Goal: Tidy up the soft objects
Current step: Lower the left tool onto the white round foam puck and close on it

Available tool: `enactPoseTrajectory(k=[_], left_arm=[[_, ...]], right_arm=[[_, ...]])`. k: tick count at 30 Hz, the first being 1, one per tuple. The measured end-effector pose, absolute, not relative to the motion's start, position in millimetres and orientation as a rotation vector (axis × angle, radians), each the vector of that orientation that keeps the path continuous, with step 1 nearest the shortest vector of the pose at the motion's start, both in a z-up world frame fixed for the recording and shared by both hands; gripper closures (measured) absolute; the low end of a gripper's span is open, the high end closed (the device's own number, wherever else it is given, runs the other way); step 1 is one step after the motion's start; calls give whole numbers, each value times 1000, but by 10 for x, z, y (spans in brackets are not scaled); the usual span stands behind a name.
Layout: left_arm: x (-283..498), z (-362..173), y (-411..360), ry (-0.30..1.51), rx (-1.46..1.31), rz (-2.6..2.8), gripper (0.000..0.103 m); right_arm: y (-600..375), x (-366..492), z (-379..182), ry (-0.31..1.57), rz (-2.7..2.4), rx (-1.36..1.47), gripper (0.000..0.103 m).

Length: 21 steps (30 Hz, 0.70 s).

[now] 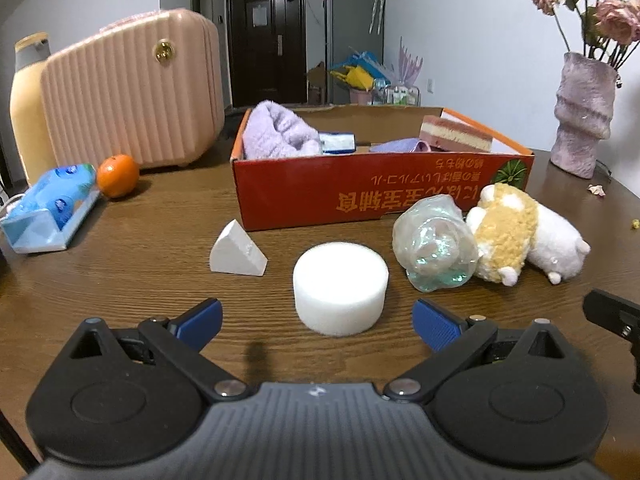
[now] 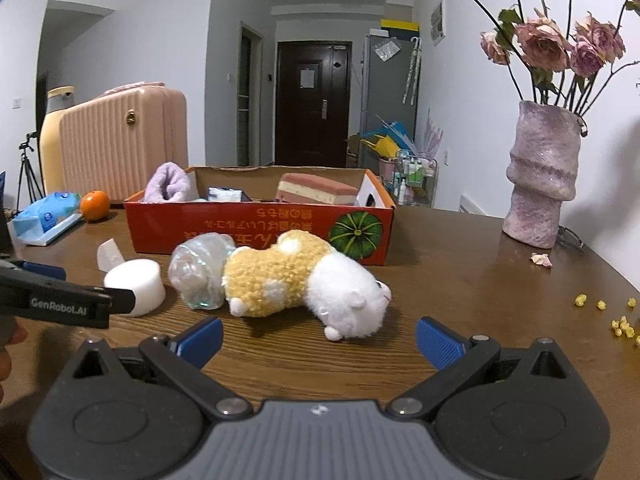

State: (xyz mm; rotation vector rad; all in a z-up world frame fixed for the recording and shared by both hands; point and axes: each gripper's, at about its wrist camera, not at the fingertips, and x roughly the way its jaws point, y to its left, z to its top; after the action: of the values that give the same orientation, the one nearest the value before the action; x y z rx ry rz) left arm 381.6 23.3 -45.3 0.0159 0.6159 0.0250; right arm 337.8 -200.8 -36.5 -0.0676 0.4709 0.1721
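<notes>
Two hand-held grippers over a brown wooden table (image 1: 140,264), both with jaws spread wide and holding nothing. The left gripper (image 1: 318,322) faces a white foam cylinder (image 1: 340,292) that stands upright on the table, just ahead of and between its blue fingertips (image 1: 436,326); neither pad touches it. A white foam wedge (image 1: 238,254) lies near the cylinder's left, and a clear squishy ball (image 1: 436,248) lies to its right, touching a yellow-and-white plush toy (image 2: 304,284). The right gripper (image 2: 320,336) faces that toy, whose white end lies closest to it. Behind stands the red cardboard box (image 1: 360,196), already holding a purple towel (image 1: 280,132) and a layered sponge (image 1: 456,134). The step in hand appears to be taking the cylinder. Done well, the left gripper would advance until the pads flank the cylinder's curved side at mid-height, then close only until the foam yields slightly, since hard squeezing may deform it and let it spring free. Lifting straight up should clear the box's front wall.
</notes>
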Motion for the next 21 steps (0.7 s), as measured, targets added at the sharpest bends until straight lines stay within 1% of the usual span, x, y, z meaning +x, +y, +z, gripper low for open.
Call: enactPoseTrajectory(k=[11, 12, 13, 14, 16, 21], left_arm=[[4226, -550, 272, 663, 4, 31, 1], [4252, -558, 273, 670, 1, 22, 4], [4267, -562, 267, 673, 0, 16, 14], [4280, -564, 266, 674, -1, 9, 21], [4292, -566, 256, 672, 1, -7, 44], [4302, -590, 264, 693, -2, -23, 44]], right_arm=[[-2052, 3442, -411, 488, 135, -62, 0], [-2049, 3447, -416, 491, 135, -63, 0], [-2047, 3451, -421, 494, 134, -64, 0], [-2043, 3454, -422, 496, 133, -65, 0], [-2041, 3458, -427, 498, 131, -66, 0], [-2039, 3464, -430, 500, 132, -67, 0]])
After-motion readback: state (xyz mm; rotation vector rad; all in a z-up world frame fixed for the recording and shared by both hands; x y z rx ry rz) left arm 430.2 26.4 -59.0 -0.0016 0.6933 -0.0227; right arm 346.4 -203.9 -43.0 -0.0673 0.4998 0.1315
